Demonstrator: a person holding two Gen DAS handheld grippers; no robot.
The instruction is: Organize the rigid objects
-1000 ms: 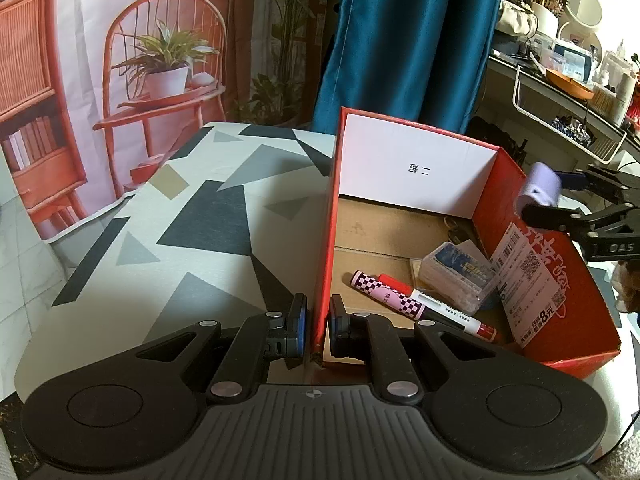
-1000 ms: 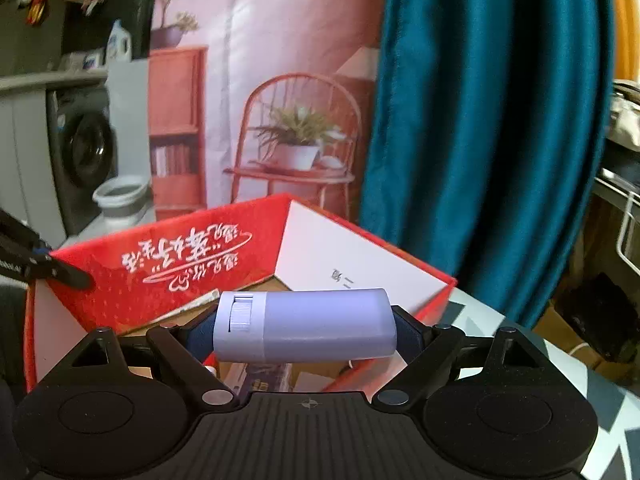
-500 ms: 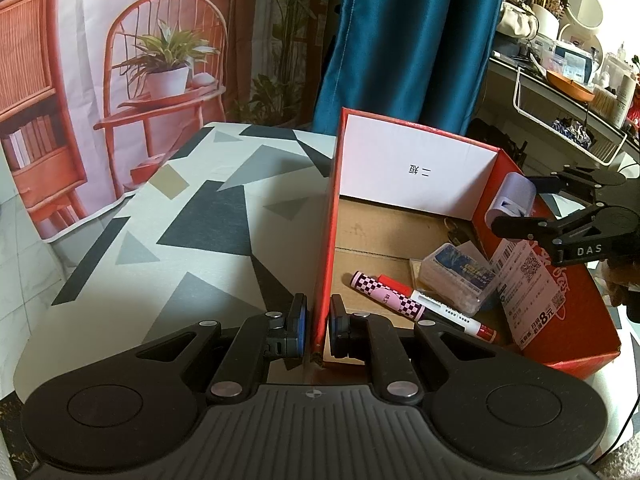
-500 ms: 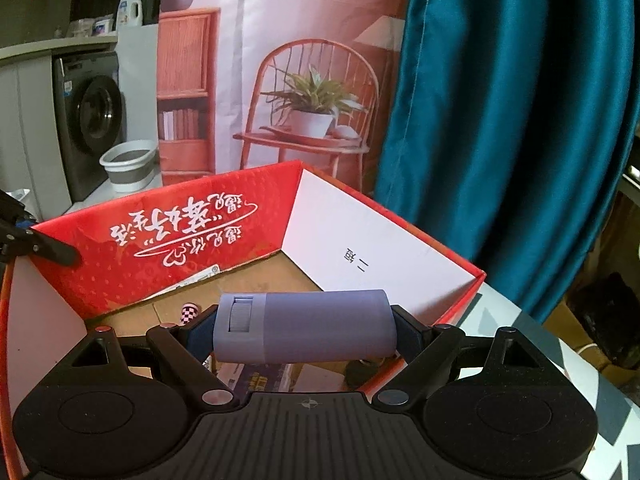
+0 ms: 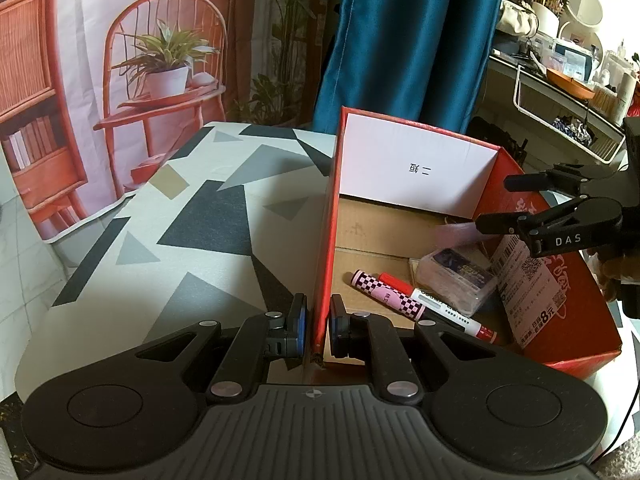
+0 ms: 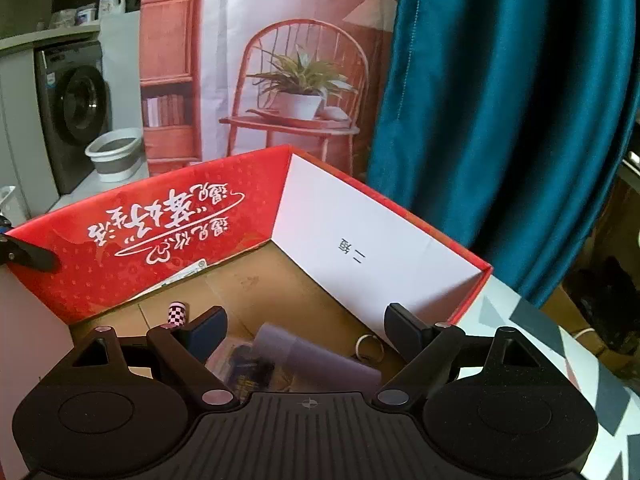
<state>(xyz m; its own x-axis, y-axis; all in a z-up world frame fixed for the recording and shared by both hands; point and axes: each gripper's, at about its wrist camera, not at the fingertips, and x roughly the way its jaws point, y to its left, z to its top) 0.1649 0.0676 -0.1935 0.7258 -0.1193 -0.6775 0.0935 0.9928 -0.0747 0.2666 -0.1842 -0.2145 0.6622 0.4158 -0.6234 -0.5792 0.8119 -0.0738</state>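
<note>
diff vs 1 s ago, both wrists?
The right gripper moved over the red box and opened, letting go of the lavender tube, now blurred inside the box. The left gripper stays clamped on the box wall; the markers are unmoved.
</note>
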